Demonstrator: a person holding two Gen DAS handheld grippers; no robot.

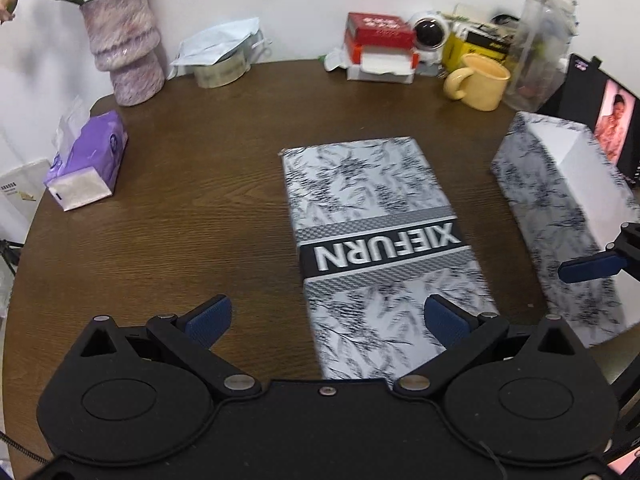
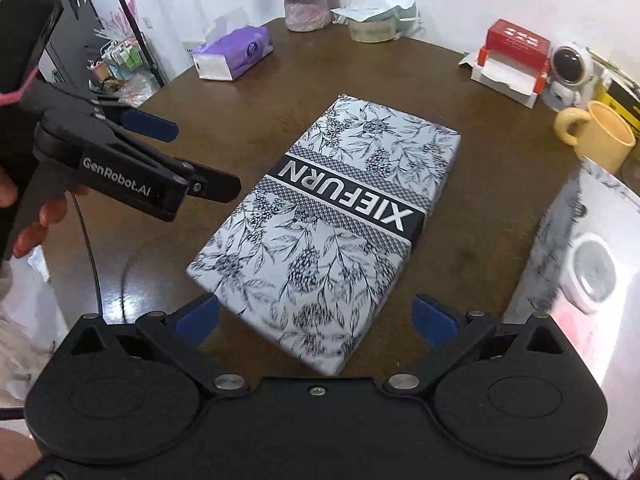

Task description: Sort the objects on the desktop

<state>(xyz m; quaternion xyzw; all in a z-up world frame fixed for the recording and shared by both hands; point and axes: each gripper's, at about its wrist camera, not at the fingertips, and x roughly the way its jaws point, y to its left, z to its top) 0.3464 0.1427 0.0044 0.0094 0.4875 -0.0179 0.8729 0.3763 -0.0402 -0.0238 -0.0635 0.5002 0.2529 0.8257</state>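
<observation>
both grippers hover spread-fingered over the floral box lid (image 2: 328, 236) on the table (image 2: 256, 92).

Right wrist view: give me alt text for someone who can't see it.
A floral box lid printed XIEFURN lies flat on a round brown table, just ahead of the open right gripper. The left gripper, open and hand-held, hovers at left; a yellow mug stands at right.

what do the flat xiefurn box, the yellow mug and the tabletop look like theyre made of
XIEFURN box: likely printed cardboard with a smooth, slightly satin wrap; crisp edges, soft glare. Yellow mug: probably glazed ceramic; thick wall and handle, mild sheen. Tabletop: dark wood or wood-look laminate; visible grain, low sheen, cannot tell which.
</observation>
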